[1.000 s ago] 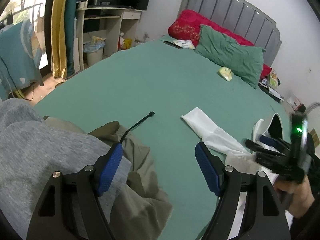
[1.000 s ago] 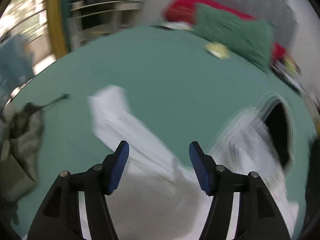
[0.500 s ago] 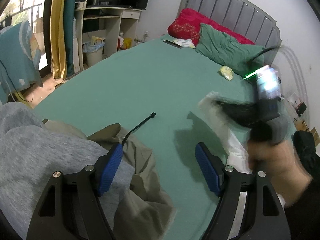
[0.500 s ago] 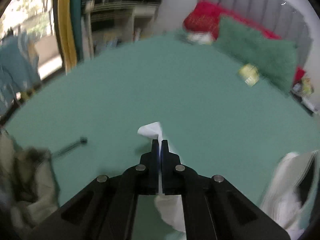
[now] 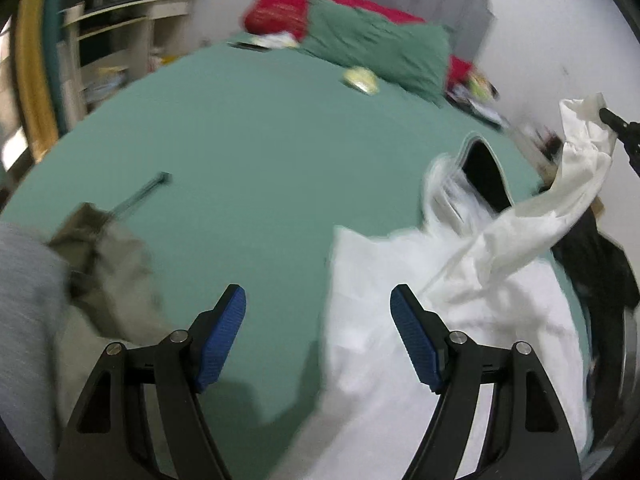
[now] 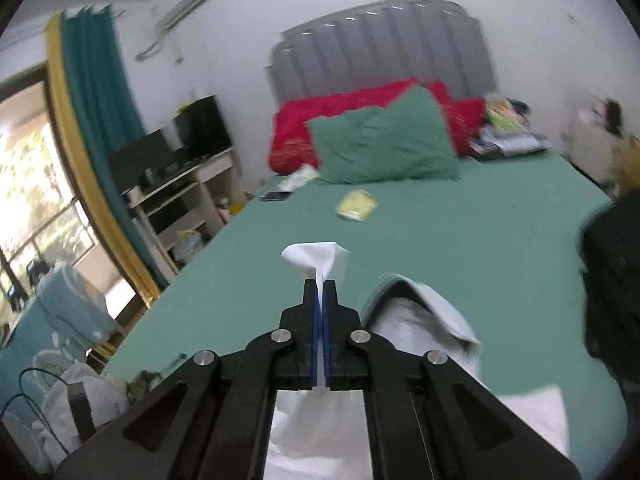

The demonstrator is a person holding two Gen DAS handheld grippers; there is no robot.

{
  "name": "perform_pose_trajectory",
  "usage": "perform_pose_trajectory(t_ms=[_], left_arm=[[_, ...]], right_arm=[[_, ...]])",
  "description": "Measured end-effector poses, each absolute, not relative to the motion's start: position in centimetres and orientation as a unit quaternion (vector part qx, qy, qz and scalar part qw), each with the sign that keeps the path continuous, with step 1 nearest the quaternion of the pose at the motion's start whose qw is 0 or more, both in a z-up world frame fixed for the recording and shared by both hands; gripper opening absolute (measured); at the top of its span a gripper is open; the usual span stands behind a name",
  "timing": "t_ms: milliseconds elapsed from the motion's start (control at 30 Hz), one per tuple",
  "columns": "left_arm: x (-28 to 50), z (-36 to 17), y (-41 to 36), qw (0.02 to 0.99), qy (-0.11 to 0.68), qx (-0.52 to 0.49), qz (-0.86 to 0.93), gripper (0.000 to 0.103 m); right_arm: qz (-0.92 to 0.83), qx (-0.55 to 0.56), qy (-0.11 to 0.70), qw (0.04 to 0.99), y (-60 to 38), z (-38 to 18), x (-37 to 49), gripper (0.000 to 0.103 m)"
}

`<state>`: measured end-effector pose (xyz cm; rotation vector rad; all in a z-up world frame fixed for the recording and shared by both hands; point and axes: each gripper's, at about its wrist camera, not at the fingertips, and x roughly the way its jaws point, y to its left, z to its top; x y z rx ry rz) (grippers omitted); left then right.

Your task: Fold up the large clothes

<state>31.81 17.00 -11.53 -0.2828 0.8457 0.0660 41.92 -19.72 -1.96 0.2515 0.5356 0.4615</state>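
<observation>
A large white garment [image 5: 432,320] lies crumpled on the green bed [image 5: 260,148] at the right. One white sleeve [image 5: 560,188] is lifted high to the right, pinched at its end by my right gripper [image 5: 608,116]. In the right wrist view that gripper [image 6: 320,292] is shut on the white sleeve end [image 6: 316,258], held above the bed, with the rest of the garment [image 6: 424,328] below. My left gripper [image 5: 318,308] is open and empty, low over the bed at the garment's left edge.
An olive garment [image 5: 100,264] and a grey one [image 5: 24,300] lie at the left of the bed. A dark garment [image 5: 600,264] lies at the right edge. Green and red pillows [image 6: 384,140] and a small yellow packet [image 6: 356,204] sit near the headboard. A desk [image 6: 180,188] stands left.
My right gripper closed on the white sleeve end and lifted it up and to the right. My left gripper moved right toward the white garment, still open.
</observation>
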Motion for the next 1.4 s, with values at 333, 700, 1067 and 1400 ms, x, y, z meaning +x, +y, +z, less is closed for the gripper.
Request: perform_pose_trajectory(t_ms=[333, 700, 1067, 1400], left_arm=[[32.9, -17.9, 10.8, 0.862, 0.503, -0.063, -0.024, 0.079], [33.7, -15.5, 11.3, 0.881, 0.452, -0.123, -0.062, 0.079], [32.9, -18.8, 7.6, 0.862, 0.498, -0.047, -0.084, 0.077], [32.4, -16.3, 9.0, 0.874, 0.466, -0.090, -0.108, 0.077]], right_arm=[[0.089, 0.159, 0.386, 0.904, -33.0, -16.1, 39.8, 0.035], [0.101, 0.130, 0.419, 0.893, -32.0, -18.9, 41.6, 0.039], [0.060, 0.178, 0.547, 0.816, -25.2, -23.9, 49.9, 0.052], [0.030, 0.138, 0.479, 0.866, -26.0, -19.8, 47.1, 0.001]])
